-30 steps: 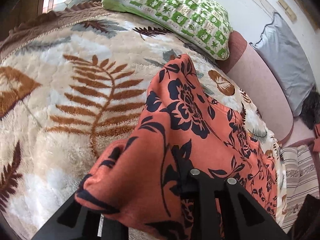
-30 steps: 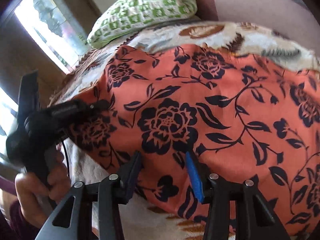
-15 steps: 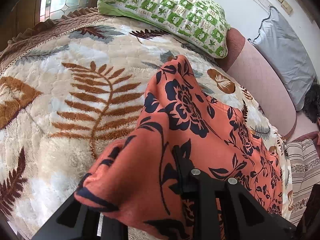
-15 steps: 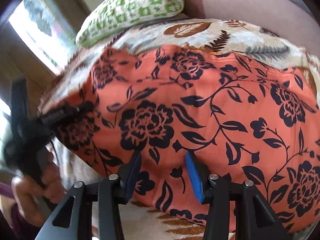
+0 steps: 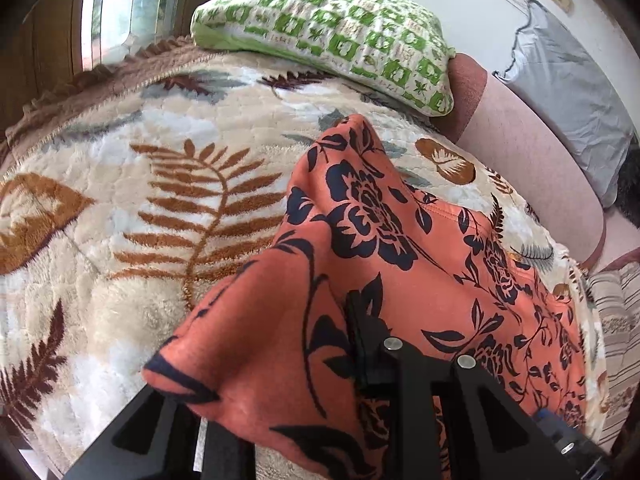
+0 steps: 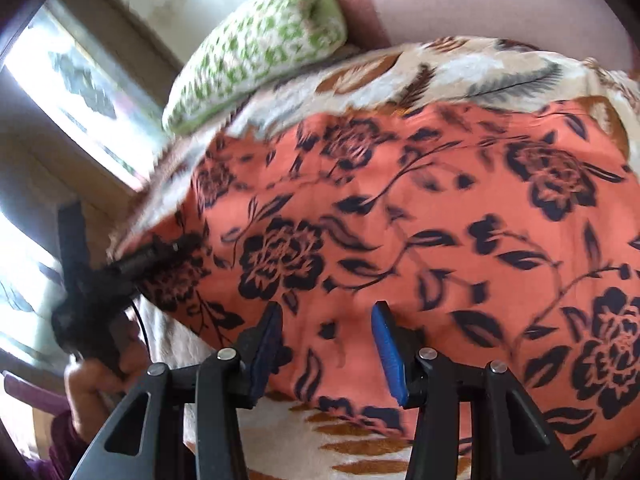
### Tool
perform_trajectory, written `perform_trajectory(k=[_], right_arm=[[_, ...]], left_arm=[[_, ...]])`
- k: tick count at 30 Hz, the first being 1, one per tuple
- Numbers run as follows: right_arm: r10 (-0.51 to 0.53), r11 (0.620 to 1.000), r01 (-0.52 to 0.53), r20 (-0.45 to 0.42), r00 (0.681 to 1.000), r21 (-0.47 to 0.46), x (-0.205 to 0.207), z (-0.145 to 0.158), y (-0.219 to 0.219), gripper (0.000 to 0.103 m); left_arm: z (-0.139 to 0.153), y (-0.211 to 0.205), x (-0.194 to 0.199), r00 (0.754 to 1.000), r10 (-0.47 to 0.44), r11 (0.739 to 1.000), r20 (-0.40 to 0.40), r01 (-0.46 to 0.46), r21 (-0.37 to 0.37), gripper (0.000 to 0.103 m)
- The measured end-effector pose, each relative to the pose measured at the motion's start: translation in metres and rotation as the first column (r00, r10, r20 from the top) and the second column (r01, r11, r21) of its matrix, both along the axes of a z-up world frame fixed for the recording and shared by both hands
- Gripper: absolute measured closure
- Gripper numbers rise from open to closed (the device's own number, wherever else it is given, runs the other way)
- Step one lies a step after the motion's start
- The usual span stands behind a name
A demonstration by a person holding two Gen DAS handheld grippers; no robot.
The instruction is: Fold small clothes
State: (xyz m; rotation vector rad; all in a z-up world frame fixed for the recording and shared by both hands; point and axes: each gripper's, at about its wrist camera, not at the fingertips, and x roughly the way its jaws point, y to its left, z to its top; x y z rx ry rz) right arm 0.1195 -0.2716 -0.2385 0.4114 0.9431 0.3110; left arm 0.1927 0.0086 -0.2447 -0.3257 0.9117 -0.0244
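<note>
An orange garment with dark navy flowers (image 6: pixel 420 216) lies spread on the blanket-covered bed (image 5: pixel 120 184). My left gripper (image 5: pixel 288 360) is shut on a bunched corner of it. The cloth (image 5: pixel 360 220) drapes over the left finger and hides it, while the right finger (image 5: pixel 360 320) shows black against the fabric. In the right wrist view the same left gripper (image 6: pixel 160 252) pinches the garment's left corner, with a hand (image 6: pixel 92 372) on its handle. My right gripper (image 6: pixel 326 320) hovers open over the garment's near hem, and its blue pads (image 6: pixel 386 344) stand apart with flat cloth behind the gap.
A green-and-white patterned pillow (image 5: pixel 332 40) lies at the far end of the bed beside a pink padded headboard (image 5: pixel 532 168). A window (image 6: pixel 80 92) is at the left. Striped bedding (image 5: pixel 616 312) shows past the bed's right edge.
The right gripper has slid sideways along the garment's near edge and rolled, so its view is tilted and blurred. The left gripper kept its hold on the corner and barely shifted.
</note>
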Motion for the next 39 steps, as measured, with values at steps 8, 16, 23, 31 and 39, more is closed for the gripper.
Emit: perform_trajectory(k=[8,16,23,31,39], right_arm=[[-0.149,0.948,0.147,-0.015,0.989,0.284,0.008,0.002,-0.078,0.052],[-0.056,0.85,0.077,-0.056,0.997,0.521,0.033,0.002,-0.129,0.038],[0.029,0.708,0.039,-0.085,0.996,0.705,0.05,-0.016,-0.179,0.033],[0.015,0.657,0.167,-0.234,0.972,0.735,0.063,-0.052,-0.205,0.025],[-0.037,0.768,0.186,-0.248,0.968,0.613,0.081,-0.05,-0.174,0.027]], left_arm=[[0.034,-0.037,-0.027,0.981,-0.068,0.983,0.18,0.035,0.18,0.091],[0.082,-0.139,-0.069,0.883,-0.333,0.893,0.33,0.184,0.41,0.092],[0.074,-0.248,-0.104,0.746,-0.614,0.76,0.256,0.472,0.447,0.092],[0.032,-0.281,-0.109,0.74,-0.661,0.71,0.125,0.563,0.423,0.092],[0.037,-0.284,-0.111,0.736,-0.667,0.699,0.116,0.565,0.439,0.092]])
